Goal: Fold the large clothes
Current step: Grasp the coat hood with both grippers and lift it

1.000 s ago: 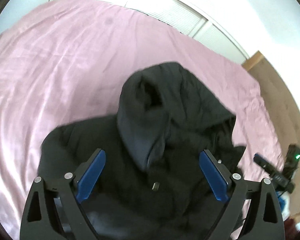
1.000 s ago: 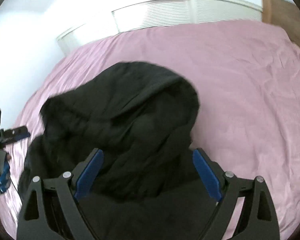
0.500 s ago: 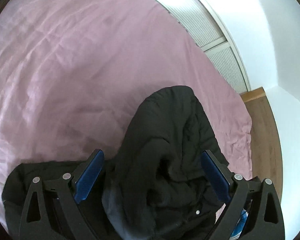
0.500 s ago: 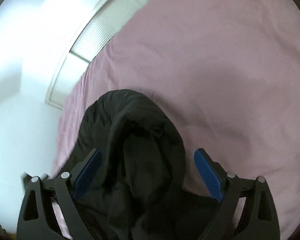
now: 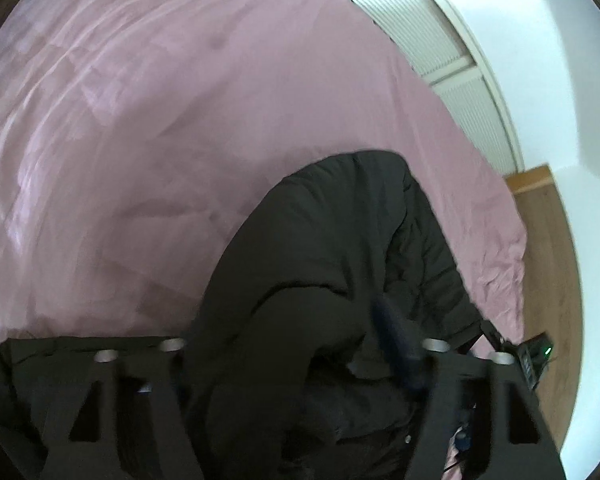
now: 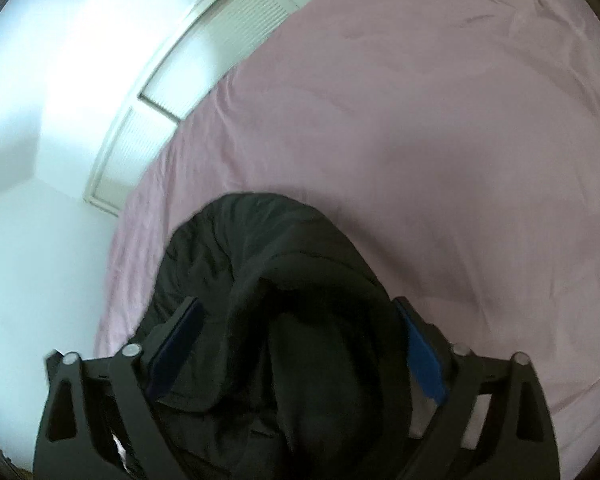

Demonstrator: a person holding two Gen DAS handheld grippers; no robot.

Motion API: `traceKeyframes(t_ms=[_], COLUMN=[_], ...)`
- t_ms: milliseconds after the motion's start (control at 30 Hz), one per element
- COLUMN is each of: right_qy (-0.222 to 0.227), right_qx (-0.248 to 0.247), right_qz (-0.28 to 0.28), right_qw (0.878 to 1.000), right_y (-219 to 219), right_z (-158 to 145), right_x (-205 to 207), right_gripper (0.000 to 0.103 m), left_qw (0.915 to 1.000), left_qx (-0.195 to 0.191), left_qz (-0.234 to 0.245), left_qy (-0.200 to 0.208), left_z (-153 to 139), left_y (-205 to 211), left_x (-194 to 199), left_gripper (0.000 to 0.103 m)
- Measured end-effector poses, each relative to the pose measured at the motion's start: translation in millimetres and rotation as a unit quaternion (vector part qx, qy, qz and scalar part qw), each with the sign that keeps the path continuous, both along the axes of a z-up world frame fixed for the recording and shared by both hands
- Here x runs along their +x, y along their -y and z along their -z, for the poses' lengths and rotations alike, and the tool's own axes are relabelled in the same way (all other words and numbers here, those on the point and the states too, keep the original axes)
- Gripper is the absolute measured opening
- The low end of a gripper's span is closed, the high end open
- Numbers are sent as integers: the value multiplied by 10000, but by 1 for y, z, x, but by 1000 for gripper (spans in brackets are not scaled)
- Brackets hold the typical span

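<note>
A black hooded jacket (image 5: 332, 264) lies bunched on a pink bed sheet (image 5: 140, 120). In the left wrist view its folds bulge up between the fingers and cover the left blue pad; only the right pad (image 5: 396, 344) shows. My left gripper (image 5: 296, 348) is open around the fabric. In the right wrist view the jacket (image 6: 276, 280) fills the gap between both blue pads (image 6: 424, 360). My right gripper (image 6: 300, 344) is open, its fingers either side of the bunched hood.
The pink sheet (image 6: 420, 120) spreads far beyond the jacket. White louvred doors (image 5: 452, 64) and white walls stand behind the bed. Wooden floor (image 5: 552, 280) runs along the bed's right edge, with a small black device (image 5: 536, 356) showing a green light.
Both grippers have dropped closer into the jacket; it now bulges between the fingers and hides the left gripper's left pad. The views have tilted toward the bed.
</note>
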State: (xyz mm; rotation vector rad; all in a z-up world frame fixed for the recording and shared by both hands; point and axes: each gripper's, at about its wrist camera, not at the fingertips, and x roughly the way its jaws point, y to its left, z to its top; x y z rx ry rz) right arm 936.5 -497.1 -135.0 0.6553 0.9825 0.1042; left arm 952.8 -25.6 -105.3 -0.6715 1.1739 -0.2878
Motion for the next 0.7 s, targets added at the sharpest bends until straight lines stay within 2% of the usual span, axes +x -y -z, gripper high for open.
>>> traceKeyframes(t_ms=[33, 67, 100, 167, 200, 300, 500, 600, 700], right_qy=[-99, -150, -189, -163, -144, -57, 366, 710, 891], right_qx=[-59, -114, -231, -403, -465, -823, -1459, -1628, -1685], right_qz=[-56, -77, -116, -214, -256, -471, -954, -1226, -1454], right_qw=[9999, 9998, 9995, 9988, 9985, 9955, 9840, 9764, 9708], right_y=[-2, -4, -6, -10, -13, -23, -39, -41, -38], right_z=[1, 1, -1, -6, -7, -17, -46, -66, -74], right_x=[1, 2, 1, 0, 3, -5, -34, -67, -113], right_gripper=[60, 47, 33, 16, 12, 8, 7, 7, 7], left_qw=[10000, 9998, 9997, 9993, 9986, 9962, 9934, 9907, 9828], left_qx=[76, 129, 170, 341, 456, 714, 869, 856, 1047], left_qz=[57, 104, 131, 175, 251, 403, 413, 500, 791], left_qy=[-29, -52, -64, -9, 99, 288, 624, 931, 1297], left_z=[0, 1, 2, -1, -6, -13, -27, -36, -44], left_y=[1, 2, 2, 3, 7, 11, 4, -4, -5], left_x=[0, 0, 0, -4, -7, -14, -36, -58, -96], left_gripper=[38, 27, 21, 13, 12, 10, 9, 9, 9])
